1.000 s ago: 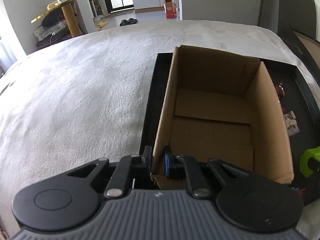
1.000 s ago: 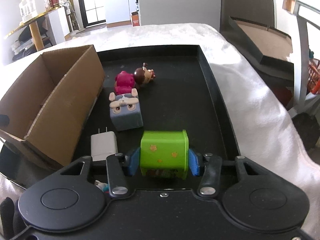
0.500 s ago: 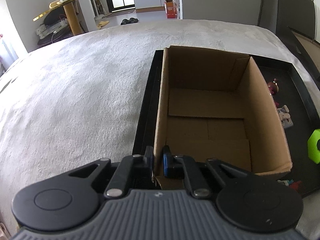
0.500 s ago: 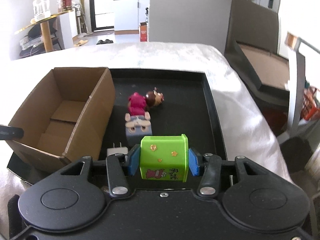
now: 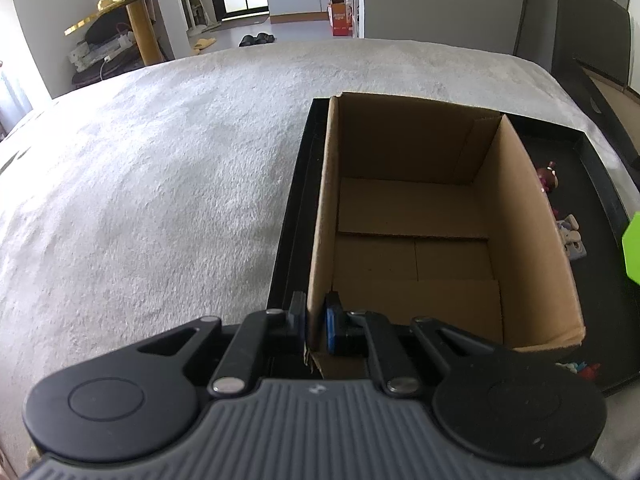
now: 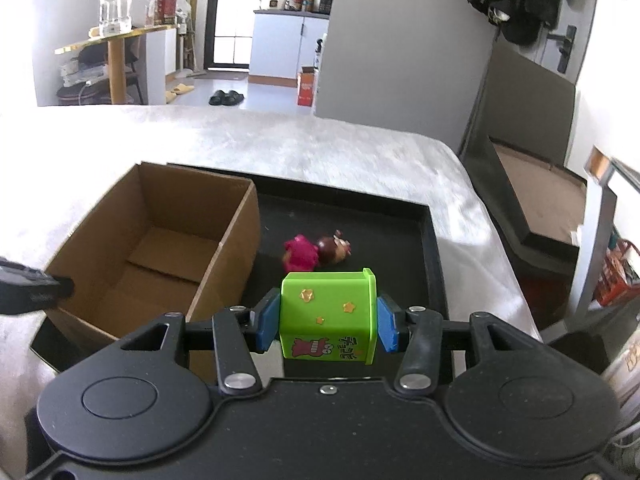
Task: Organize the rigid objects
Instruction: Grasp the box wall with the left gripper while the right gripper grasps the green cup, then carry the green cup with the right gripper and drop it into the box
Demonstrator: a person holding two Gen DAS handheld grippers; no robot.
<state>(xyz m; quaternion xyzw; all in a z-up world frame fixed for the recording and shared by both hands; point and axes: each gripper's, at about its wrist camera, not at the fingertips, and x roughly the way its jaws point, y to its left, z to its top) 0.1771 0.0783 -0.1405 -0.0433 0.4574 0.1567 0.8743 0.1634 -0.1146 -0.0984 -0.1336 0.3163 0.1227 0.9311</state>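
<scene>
Clamping the green box between our right gripper pads, we are holding it above the black tray, beside the cardboard box. Our left gripper is pinching that carton's near wall.

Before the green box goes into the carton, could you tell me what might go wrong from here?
1. The right gripper holds the green toy box only by its sides; it could slip onto the figurines beneath.
2. The left gripper pinches just one corner of the cardboard carton, so a knock on the rim might tilt it on the black tray.
</scene>
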